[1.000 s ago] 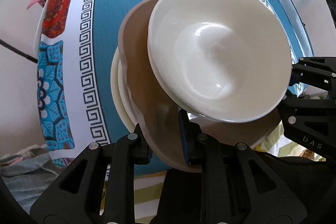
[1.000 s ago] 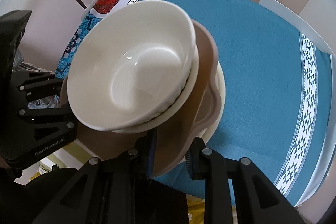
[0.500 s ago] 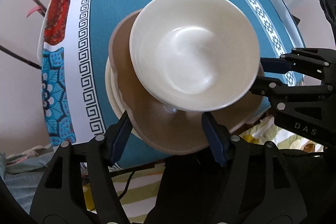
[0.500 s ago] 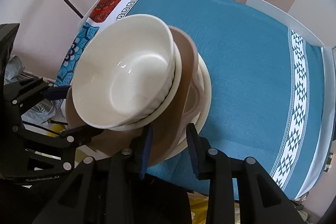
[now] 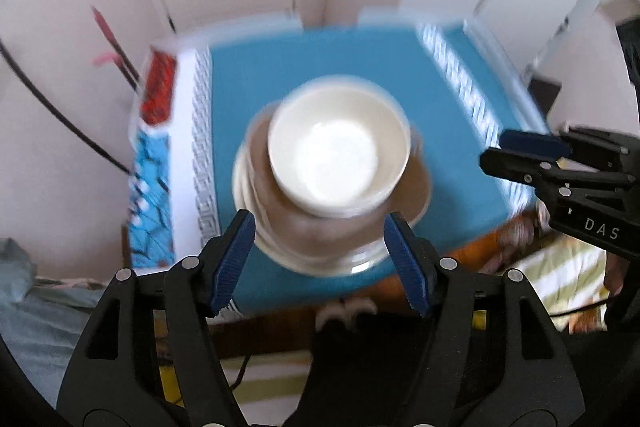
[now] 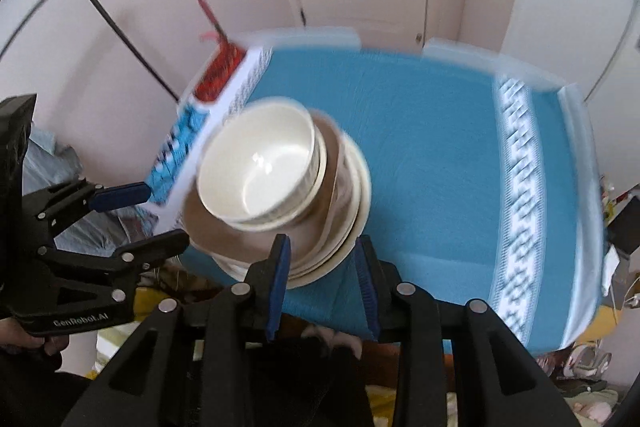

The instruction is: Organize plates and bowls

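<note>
Bench point(image 5: 352, 59) draped in a teal cloth with white patterned bands, seen from above in both wrist views, blurred by motion. Near its front edge, a stack of crockery: cream plates point(image 5: 240, 187) at the bottom, a brown plate point(image 5: 416, 187) over them, a white bowl point(image 5: 340, 147) uppermost; same stack in the right wrist view, with cream plates point(image 6: 360, 195), brown plate point(image 6: 208, 223) and white bowl point(image 6: 260, 167). Left tongs point(image 5: 320, 259) pitched steeply downward, raised clear of the stack, blue pads spread wide to either side of it with nothing pinched; also visible at the left margin of the right wrist view point(image 6: 160, 215), pointing toward the stack from the side. Right tongs point(image 6: 322, 279) likewise tilted downward above the near rim of the stack, pads parted by a narrower gap, free of the crockery; shown again at the right margin of the left wrist view point(image 5: 492, 151). Exact count of cream plates not readable through the blur. Lower parts of the plates concealed behind the pads in both views. Beneath the bench edge, a pale object and striped yellow fabric, too smeared to identify. Part of a hand point(image 6: 24, 331) on the left tongs' handle, cut off by the frame edge.
</note>
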Demonstrator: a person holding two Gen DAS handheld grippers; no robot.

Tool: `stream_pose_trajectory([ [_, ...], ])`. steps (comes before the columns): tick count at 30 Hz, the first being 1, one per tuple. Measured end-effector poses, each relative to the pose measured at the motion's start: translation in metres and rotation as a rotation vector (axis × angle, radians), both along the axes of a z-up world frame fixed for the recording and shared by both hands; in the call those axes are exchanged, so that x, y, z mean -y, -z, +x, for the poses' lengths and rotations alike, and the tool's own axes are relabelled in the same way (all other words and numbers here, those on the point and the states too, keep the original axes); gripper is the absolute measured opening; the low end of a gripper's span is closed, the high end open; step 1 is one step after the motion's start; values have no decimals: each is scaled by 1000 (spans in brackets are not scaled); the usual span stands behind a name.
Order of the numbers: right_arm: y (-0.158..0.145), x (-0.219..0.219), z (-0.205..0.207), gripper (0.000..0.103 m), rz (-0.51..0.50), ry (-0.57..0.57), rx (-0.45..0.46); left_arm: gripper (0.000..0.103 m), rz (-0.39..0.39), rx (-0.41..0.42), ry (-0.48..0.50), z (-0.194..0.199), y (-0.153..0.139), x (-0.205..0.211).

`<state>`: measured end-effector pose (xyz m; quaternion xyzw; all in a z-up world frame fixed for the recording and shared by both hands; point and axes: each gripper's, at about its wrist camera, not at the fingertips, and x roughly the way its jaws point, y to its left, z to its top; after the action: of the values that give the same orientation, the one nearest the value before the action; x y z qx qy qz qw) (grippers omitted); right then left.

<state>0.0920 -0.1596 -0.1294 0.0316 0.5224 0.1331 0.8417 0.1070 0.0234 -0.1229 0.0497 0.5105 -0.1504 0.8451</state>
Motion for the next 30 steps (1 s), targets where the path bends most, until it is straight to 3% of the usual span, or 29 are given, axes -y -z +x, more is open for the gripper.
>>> stream_pose_trajectory([
  [2,-27,8,-10,31,-5,36,88,65,-15,90,-32,-6,-24,-2],
  [4,-54,15,-20,48,-13,72,168,65,-42,207,-73,-16,-55,-4],
  [5,-69,19,-25,60,-15,90,214,69,-55,250,-86,-20,-66,-4],
  [8,-103,27,-38,70,-14,136,324,92,-87,405,-133,-35,-103,-7],
  [9,-113,30,-42,83,-16,149,358,101,-95,461,-149,-41,-114,-8],
  [11,-132,35,-54,100,-27,181,440,103,-101,582,-175,-56,-136,-8],
  [12,-138,36,-59,102,-33,189,469,103,-99,618,-181,-60,-142,-7],
  [14,-151,37,-68,102,-66,228,535,103,-80,686,-190,-69,-154,-4],
  [18,-163,39,-82,102,-109,307,641,103,-83,740,-214,-78,-165,-1],
  [30,-169,39,-87,102,-113,338,682,103,-89,769,-207,-86,-169,2],
])
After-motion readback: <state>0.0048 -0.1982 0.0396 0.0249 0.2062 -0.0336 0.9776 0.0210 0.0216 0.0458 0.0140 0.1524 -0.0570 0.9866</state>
